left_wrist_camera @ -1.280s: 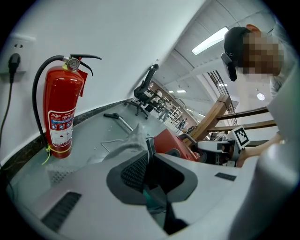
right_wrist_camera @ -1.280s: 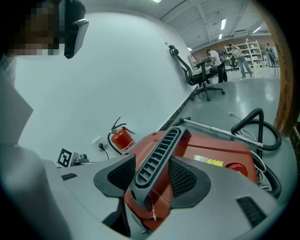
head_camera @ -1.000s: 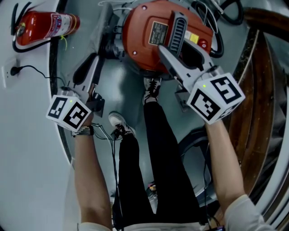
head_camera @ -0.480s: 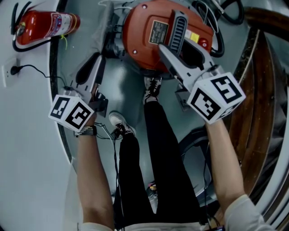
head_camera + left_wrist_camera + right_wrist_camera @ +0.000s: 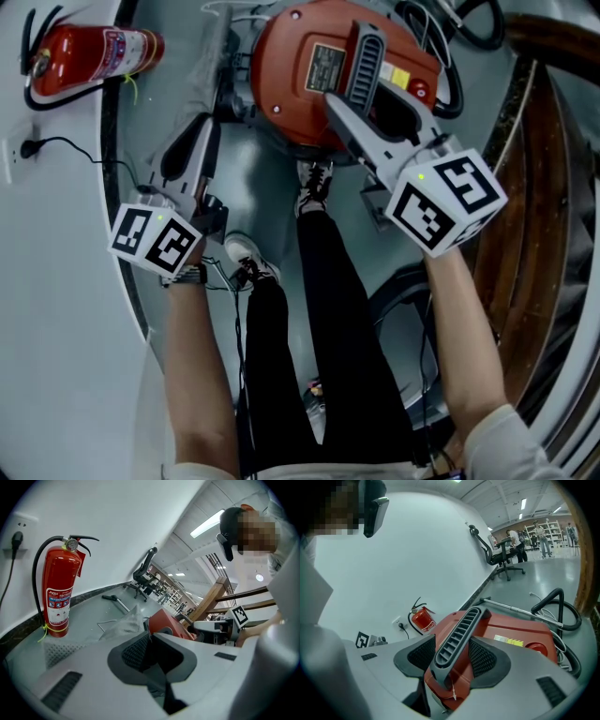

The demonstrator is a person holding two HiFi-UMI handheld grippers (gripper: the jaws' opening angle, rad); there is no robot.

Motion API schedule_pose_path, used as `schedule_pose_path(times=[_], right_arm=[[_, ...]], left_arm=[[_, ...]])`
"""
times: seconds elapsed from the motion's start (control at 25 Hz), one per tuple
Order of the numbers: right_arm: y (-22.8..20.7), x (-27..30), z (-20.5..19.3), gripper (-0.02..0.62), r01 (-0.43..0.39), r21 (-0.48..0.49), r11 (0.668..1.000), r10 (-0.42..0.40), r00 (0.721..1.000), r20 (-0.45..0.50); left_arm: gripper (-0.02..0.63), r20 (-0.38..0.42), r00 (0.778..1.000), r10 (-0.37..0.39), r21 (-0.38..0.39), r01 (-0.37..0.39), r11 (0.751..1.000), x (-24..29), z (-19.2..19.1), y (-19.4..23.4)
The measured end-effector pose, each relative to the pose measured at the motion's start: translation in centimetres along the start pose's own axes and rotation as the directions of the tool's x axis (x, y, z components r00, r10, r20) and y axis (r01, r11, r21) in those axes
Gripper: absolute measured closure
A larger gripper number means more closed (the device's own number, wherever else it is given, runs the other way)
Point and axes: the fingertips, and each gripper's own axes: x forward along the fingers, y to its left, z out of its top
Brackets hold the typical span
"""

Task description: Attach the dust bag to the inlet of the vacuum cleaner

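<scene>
While the right tool (image 5: 343,99) (image 5: 452,656) grips the grey slotted handle (image 5: 367,52) (image 5: 457,639) on top of the red vacuum (image 5: 300,84) (image 5: 511,630), with a pad on each side of the bar, the left tool (image 5: 187,152) (image 5: 150,653) hangs free to the vacuum's left with its jaws drawn together on nothing. The bag (image 5: 202,66) (image 5: 123,624), pale grey and crumpled, lies on the floor (image 5: 234,197) just beside the vacuum's left flank, ahead of the left tool and apart from it; whether its mouth meets the inlet I cannot tell. A red extinguisher (image 5: 89,52) (image 5: 58,595) stands against the wall (image 5: 56,309), well left of the bag. A black hose (image 5: 450,42) (image 5: 555,606) loops behind the vacuum's right side. The person's shoe (image 5: 314,187) is just below the vacuum's near edge.
</scene>
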Motion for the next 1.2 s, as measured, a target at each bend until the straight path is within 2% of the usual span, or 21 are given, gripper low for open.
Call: schedule_pose_path(times=[0.16,0.28,0.44,0.68,0.8,0.96,1.08,1.2], right_arm=[[0.1,0.1,0.0,0.38,-0.007,0.007,1.0,0.007,1.0,-0.002],[0.1,0.1,0.0,0.38,-0.006,0.005,1.0,0.006,1.0,-0.002],[0.0,0.0,-0.1,0.38,-0.006,0.006,1.0,0.006,1.0,-0.004],[0.1,0.1,0.0,0.38,-0.007,0.006,1.0,0.007,1.0,-0.004],[0.0,0.1,0.0,0.38,-0.007,0.006,1.0,0.007,1.0,-0.004],[0.1,0.0,0.0,0.38,-0.005,0.005,1.0,0.005,1.0,-0.004],[0.1,0.0,0.0,0.38,-0.004,0.003,1.0,0.004,1.0,-0.003],[0.1,0.0,0.0,0.38,-0.004,0.003,1.0,0.004,1.0,-0.002]], left_arm=[[0.558,0.019,0.999,0.035,0.058,-0.036,0.998,-0.2,0.0,0.1],[0.546,0.007,0.998,0.063,0.131,-0.063,0.989,-0.1,-0.2,0.1],[0.535,-0.025,0.996,0.091,0.223,-0.083,0.971,0.1,-0.4,0.0],[0.521,-0.025,0.991,0.131,0.334,-0.115,0.936,0.1,-0.6,-0.2],[0.514,-0.026,0.987,0.158,0.398,-0.135,0.907,0.2,-0.8,-0.3],[0.512,-0.036,0.98,0.198,0.509,-0.152,0.847,0.0,-1.4,-0.2],[0.555,-0.029,0.973,0.23,0.536,-0.179,0.825,0.0,-1.3,0.2],[0.561,0.0,0.969,0.246,0.542,-0.206,0.815,0.1,-1.1,0.3]])
